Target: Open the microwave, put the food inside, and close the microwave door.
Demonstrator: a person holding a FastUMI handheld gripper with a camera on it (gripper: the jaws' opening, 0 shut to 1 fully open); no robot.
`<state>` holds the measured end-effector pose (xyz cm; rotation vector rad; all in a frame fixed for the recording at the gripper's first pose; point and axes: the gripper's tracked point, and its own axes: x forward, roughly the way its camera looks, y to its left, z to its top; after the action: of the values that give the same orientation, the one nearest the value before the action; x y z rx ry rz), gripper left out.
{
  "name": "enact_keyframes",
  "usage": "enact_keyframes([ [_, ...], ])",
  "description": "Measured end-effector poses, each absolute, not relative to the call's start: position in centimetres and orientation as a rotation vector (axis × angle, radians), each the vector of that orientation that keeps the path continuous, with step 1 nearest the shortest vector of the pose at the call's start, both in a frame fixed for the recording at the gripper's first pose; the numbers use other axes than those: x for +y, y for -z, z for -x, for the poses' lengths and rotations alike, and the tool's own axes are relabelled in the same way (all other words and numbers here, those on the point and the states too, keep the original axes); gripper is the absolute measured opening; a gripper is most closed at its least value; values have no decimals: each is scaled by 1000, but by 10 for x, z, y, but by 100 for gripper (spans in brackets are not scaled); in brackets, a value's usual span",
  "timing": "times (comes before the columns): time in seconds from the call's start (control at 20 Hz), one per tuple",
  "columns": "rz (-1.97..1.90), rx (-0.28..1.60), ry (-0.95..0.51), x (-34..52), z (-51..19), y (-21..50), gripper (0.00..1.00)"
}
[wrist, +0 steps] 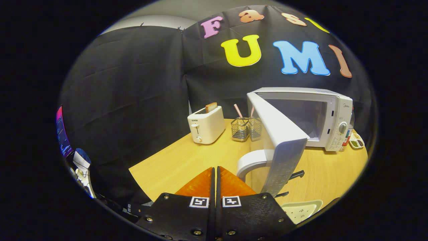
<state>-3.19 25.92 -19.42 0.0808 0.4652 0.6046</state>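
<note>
A white microwave [329, 117] stands at the back right of the wooden table [180, 160]. Its door [277, 140] is swung wide open toward me, edge-on, with the curved handle [250, 162] on its near side. The cavity looks bare from here. My gripper [215, 172] is shut, the two fingers pressed together with nothing between them, low over the table's front, just left of the door handle and apart from it. A pale plate-like dish [302, 209] lies on the table to the right of the fingers, partly hidden behind them.
A white toaster [205, 124] with a slice of bread in it stands at the back left of the table. Beside it is a wire caddy [245, 128] with straws. A small tray of condiments [356, 141] and a bottle sit right of the microwave. Dark utensil handles [296, 174] poke out beneath the door.
</note>
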Motion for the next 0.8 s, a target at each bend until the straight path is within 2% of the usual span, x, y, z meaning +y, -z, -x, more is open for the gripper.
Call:
enact_keyframes([
  [0.5, -115, 480, -404, 172, -32, 203, 1],
  [0.8, -126, 468, -332, 138, -64, 204, 1],
])
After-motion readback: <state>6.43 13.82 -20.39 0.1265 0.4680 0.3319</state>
